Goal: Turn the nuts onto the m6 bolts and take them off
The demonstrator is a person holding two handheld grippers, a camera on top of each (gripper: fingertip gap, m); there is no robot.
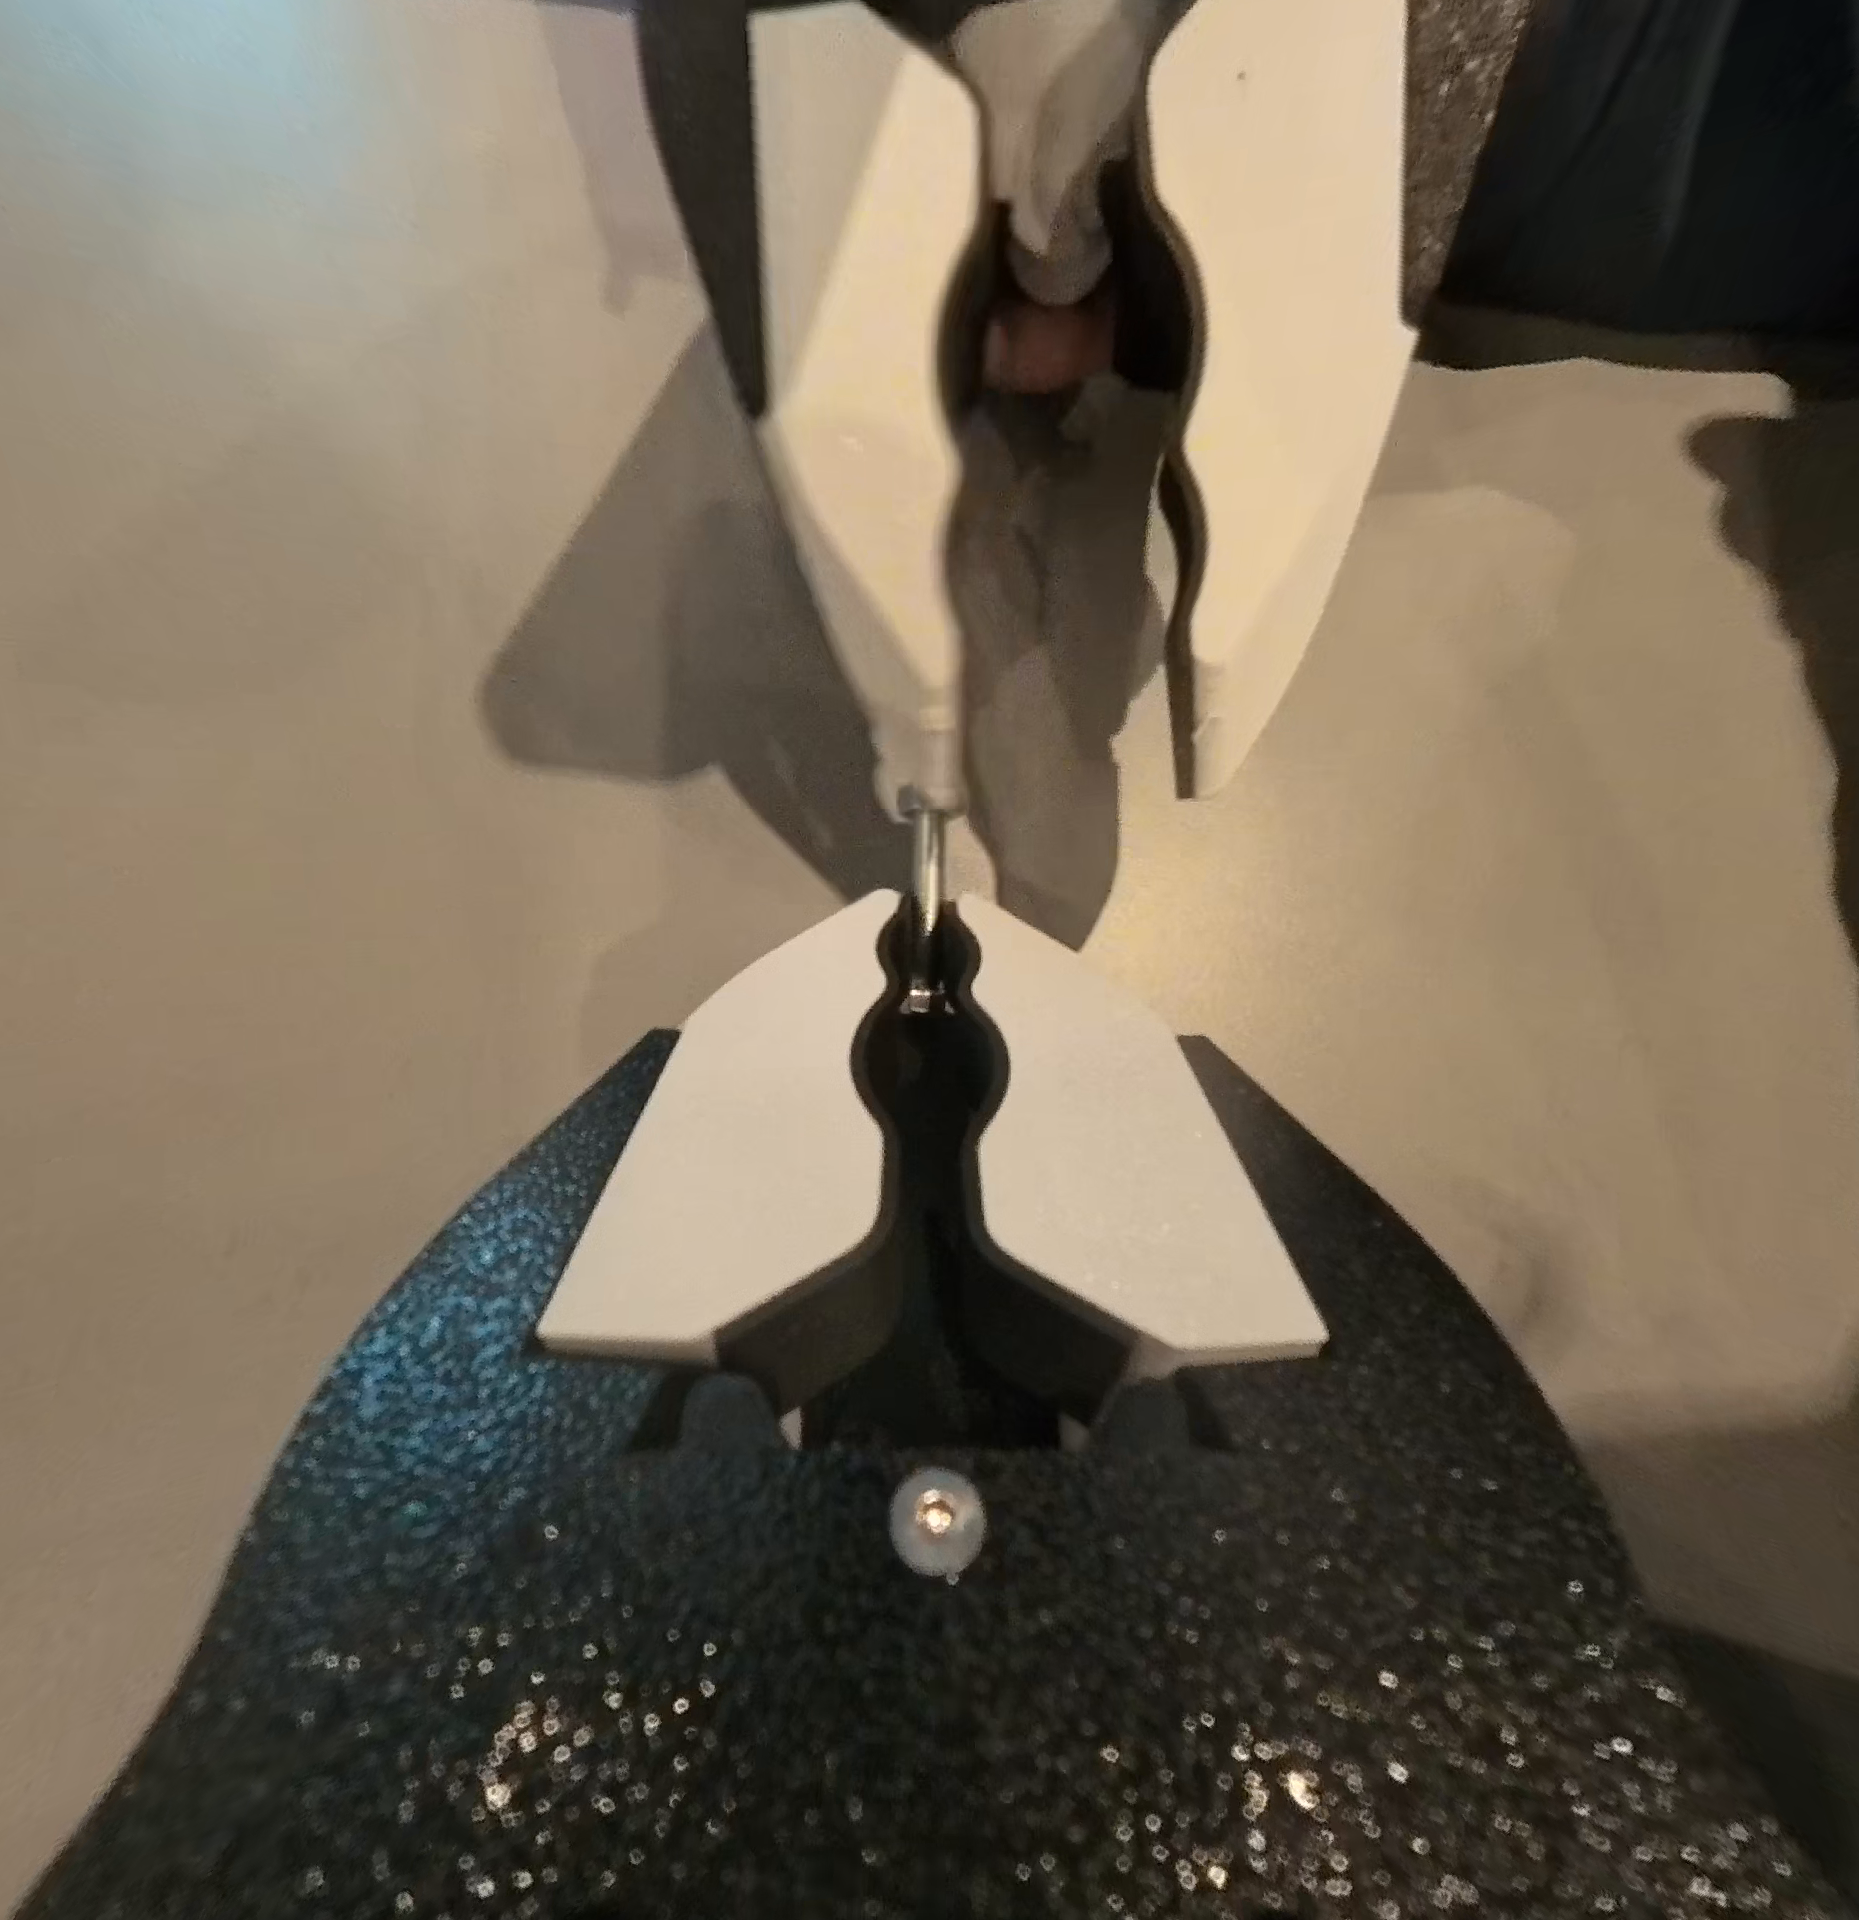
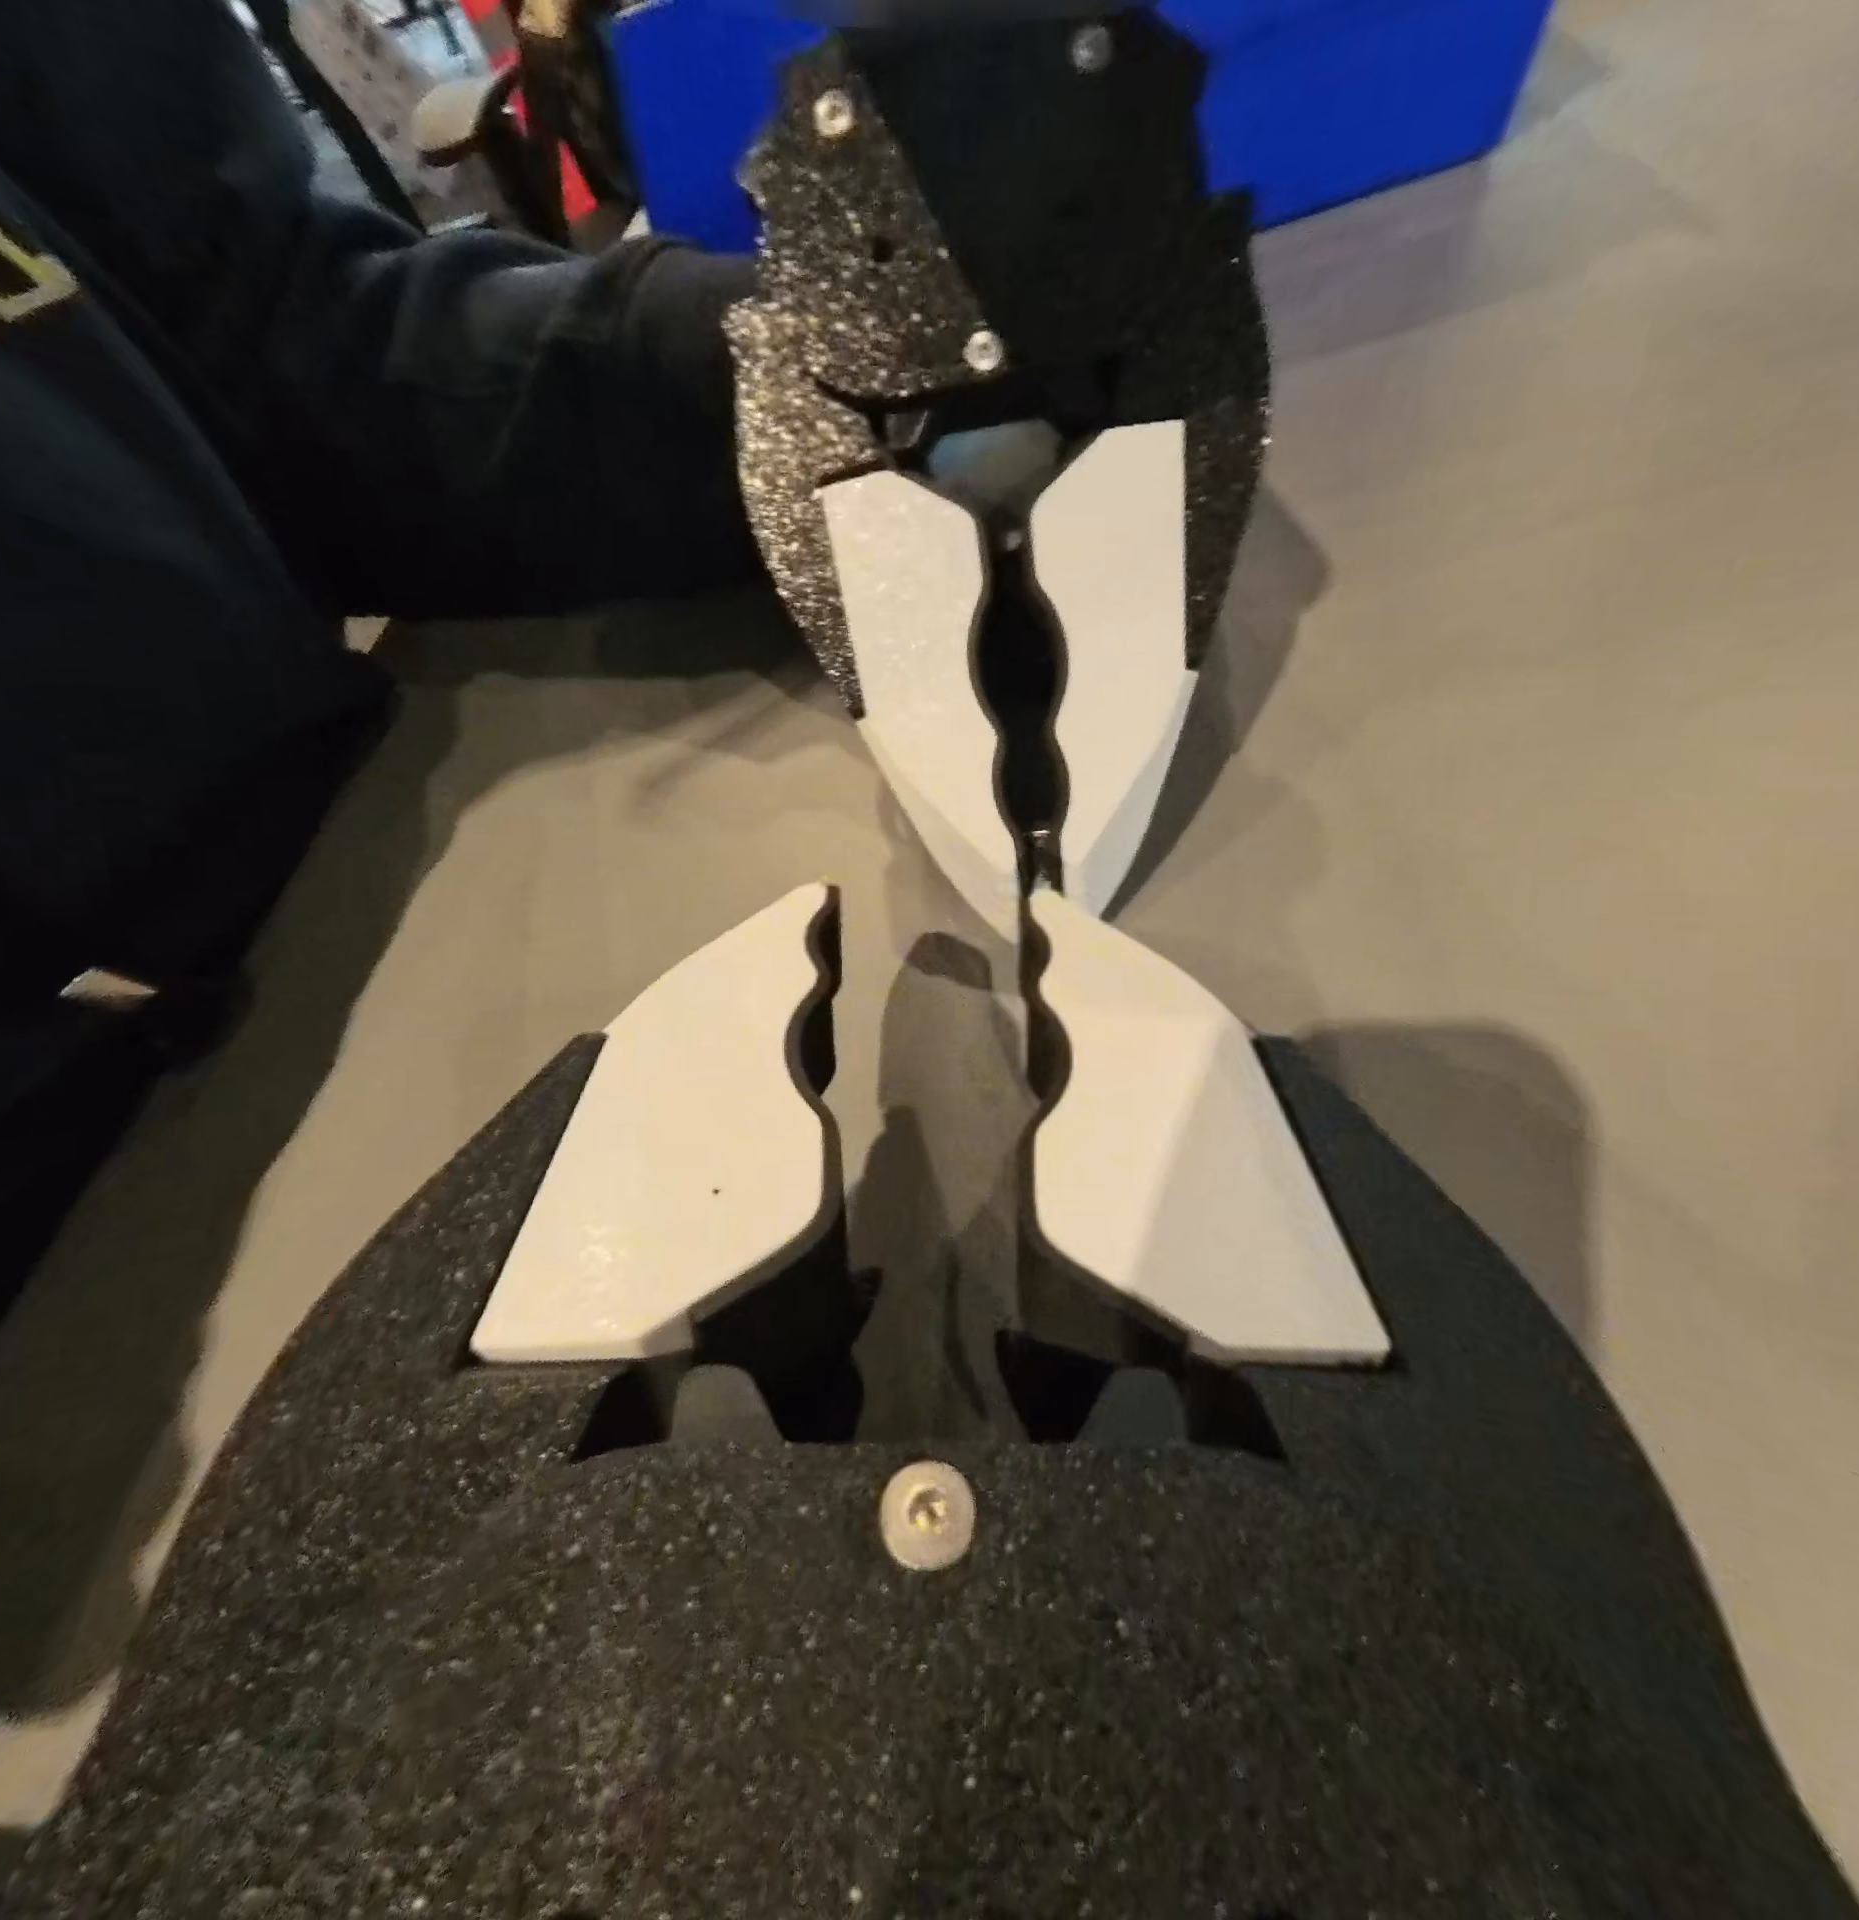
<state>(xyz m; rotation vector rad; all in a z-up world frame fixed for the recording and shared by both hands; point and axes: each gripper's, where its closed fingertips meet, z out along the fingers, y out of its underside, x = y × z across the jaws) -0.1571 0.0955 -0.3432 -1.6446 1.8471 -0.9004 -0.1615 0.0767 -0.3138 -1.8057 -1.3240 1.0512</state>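
In the left wrist view my left gripper (image 1: pixel 927 916) is shut on a silver m6 bolt (image 1: pixel 930 868). The bolt's head sits between the fingers and its shaft sticks out past the tips. A silver nut (image 1: pixel 930 750) sits on the far end of the shaft. My right gripper (image 1: pixel 1060 753) comes from the opposite side, open, with one fingertip (image 1: pixel 894 717) against the nut. In the right wrist view my right gripper (image 2: pixel 935 914) is open. Its right fingertip (image 2: pixel 1070 935) meets the tips of the shut left gripper (image 2: pixel 1044 883), where the bolt (image 2: pixel 1039 847) barely shows.
Both grippers hang over a plain grey table (image 2: pixel 1527 727). A blue box (image 2: pixel 1372 104) stands at the back in the right wrist view. A person's dark sleeve (image 2: pixel 385 416) fills the left side there. Only a small space, under 4 cm, lies between the two pairs of fingers.
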